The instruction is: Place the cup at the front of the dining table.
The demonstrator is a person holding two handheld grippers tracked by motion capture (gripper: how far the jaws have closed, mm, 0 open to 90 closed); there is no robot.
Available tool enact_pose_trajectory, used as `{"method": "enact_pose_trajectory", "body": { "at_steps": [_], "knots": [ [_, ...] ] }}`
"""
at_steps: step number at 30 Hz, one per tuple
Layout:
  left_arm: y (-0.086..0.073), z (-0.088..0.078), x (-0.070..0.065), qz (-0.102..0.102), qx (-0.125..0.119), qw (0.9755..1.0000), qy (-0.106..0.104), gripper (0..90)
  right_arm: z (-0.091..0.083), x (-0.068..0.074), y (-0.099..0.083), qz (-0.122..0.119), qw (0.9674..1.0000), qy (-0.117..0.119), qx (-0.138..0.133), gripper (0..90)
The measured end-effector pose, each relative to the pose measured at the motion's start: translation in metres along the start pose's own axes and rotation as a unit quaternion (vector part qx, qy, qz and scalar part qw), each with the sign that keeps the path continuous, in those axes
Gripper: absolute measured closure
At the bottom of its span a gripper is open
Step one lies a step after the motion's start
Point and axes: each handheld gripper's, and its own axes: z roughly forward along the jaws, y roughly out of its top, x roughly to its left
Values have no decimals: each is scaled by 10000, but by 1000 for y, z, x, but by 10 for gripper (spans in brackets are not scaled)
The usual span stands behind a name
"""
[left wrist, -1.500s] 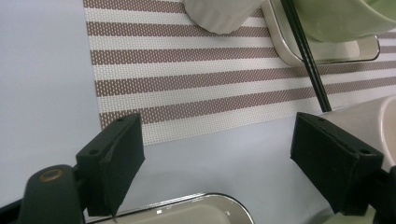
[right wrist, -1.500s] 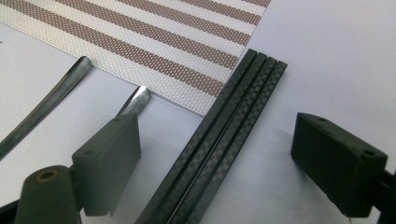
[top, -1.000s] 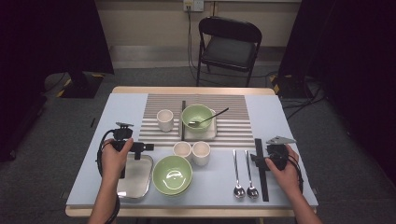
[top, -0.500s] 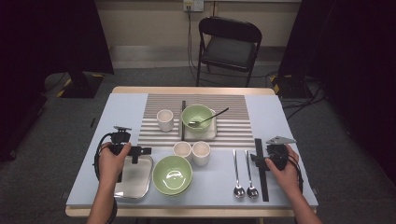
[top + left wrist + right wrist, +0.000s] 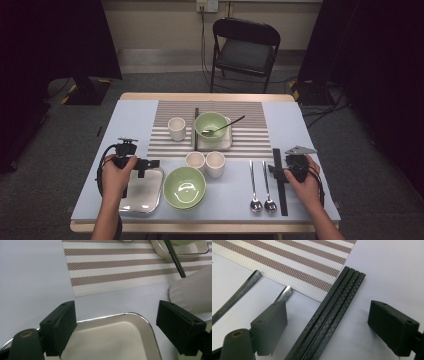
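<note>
Item: table setting, work barely begun by my reckoning.

- My left tongs point(image 5: 116, 322): jaws spread wide, holding nothing, poised above the far rim of the shallow square steel tray point(image 5: 125, 315) at the table's near left corner point(image 5: 142, 192).
- My right tongs point(image 5: 328, 325): jaws spread wide, empty, straddling the bundle of black chequered carbon-weave chopsticks point(image 5: 329, 315), which lies flat on the pale blue tabletop point(image 5: 392, 267), just right of two steel spoons point(image 5: 262, 187).
- Done: nothing lifted, as far as I can judge.
- Left: closing on the tray and the chopsticks, then placing them.
- Hard to make out: the tray's near half is cut off in the left gripper view; whether the jaws touch the table I cannot tell; the count of chopsticks is uncertain.
</note>
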Motion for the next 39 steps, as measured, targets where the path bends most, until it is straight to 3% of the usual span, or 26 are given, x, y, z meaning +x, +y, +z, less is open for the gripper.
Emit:
{"method": "enact_pose_trajectory", "body": {
  "at_steps": [11, 39],
  "knots": [
    [-10, -11, 4, 94, -46, 9999, 37, 161, 0, 0, 0, -1, 10000, -5, -6, 148],
    [-27, -22, 13, -19, -32, 10000, 12, 161, 0, 0, 0, -2, 10000, 4, -1, 148]
  ]
}}
